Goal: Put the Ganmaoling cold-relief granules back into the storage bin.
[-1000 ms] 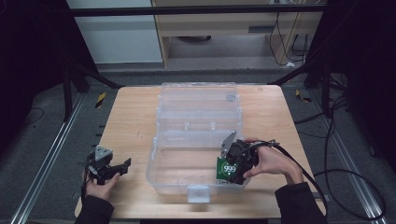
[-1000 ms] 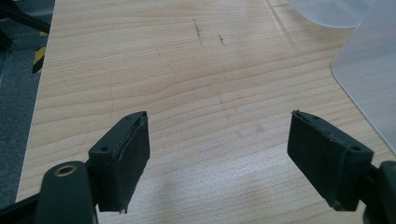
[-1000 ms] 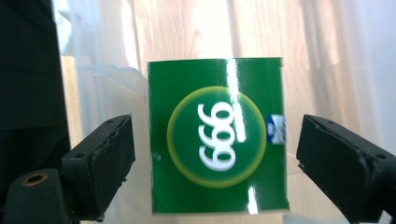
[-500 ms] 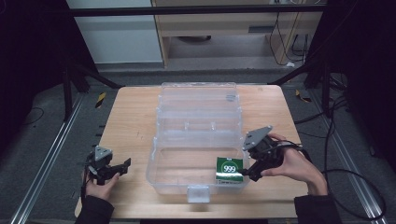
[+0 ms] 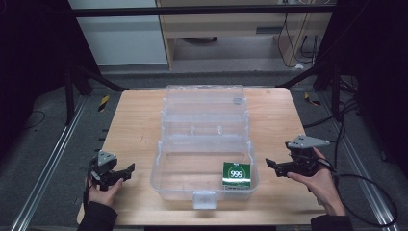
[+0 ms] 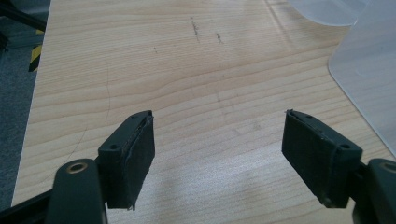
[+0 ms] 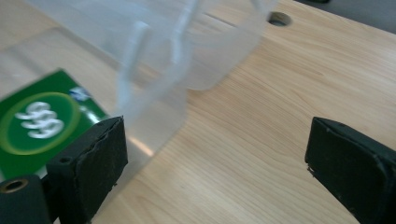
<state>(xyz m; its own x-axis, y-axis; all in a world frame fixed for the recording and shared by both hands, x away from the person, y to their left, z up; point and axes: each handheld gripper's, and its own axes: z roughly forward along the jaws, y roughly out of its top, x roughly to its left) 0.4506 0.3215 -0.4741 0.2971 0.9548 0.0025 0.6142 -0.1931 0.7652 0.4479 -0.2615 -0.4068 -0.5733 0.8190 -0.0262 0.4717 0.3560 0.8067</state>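
Observation:
A clear plastic case (image 5: 157, 166) lies open on the wooden table (image 5: 132, 120), its lid (image 5: 204, 103) folded back. A green pack marked 999 (image 5: 237, 174) stands in the tray's near right corner. In the right gripper view the green pack (image 7: 37, 123) shows through the case wall (image 7: 159, 60). My right gripper (image 5: 273, 167) is held to the right of the case over bare wood, pointing at it. Its jaws have just been opening, and they stand open (image 7: 215, 158) with nothing between them. My left gripper (image 5: 129, 169) rests left of the case, open (image 6: 217, 154) and empty.
A corner of the clear case (image 6: 369, 70) rises at the right in the left gripper view. Metal rails (image 5: 48, 168) run along both sides of the table. A round hole (image 7: 279, 18) sits in the tabletop near the case. Cables (image 5: 365, 192) trail at the right.
My right gripper let go of the green pack inside the tray and drew back to the right, out of the case. The pack stays in the tray. The left gripper kept still.

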